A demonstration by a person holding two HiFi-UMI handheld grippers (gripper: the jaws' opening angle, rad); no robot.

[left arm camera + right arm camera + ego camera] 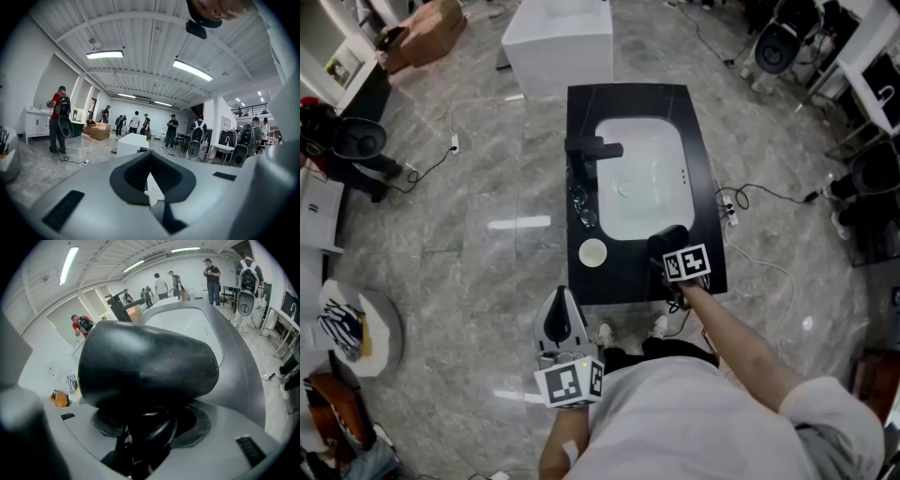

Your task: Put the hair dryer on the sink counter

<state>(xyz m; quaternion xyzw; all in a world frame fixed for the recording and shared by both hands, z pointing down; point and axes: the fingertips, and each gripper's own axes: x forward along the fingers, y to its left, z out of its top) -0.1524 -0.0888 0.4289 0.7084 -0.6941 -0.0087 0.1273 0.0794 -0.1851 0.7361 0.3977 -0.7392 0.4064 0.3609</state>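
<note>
From the head view we find the right gripper reaching over the front right corner of the black sink counter, with the black hair dryer at its tip, just beside the white basin; a small white cup sits on the counter's front left, apart from it; the left gripper hangs short of the counter's front edge, near the person's body. Over to the left gripper view; the left gripper has its jaws brought together, nothing between them, looking level across the room, so we count it out of this play. Now the right gripper view; the right gripper has its jaws fairly wide yet clamped on the handle of the hair dryer, a dark cord looped down in there too, and the counter's rim and basin run away beyond the dryer's barrel. We judge this the placing step, the carry all but done; whether the dryer already rests on the counter we cannot tell; the next move, as we read it, calls for settling it onto the flat strip beside the basin, clear of the edge, then parting the jaws and drawing back without snagging the cord.
</note>
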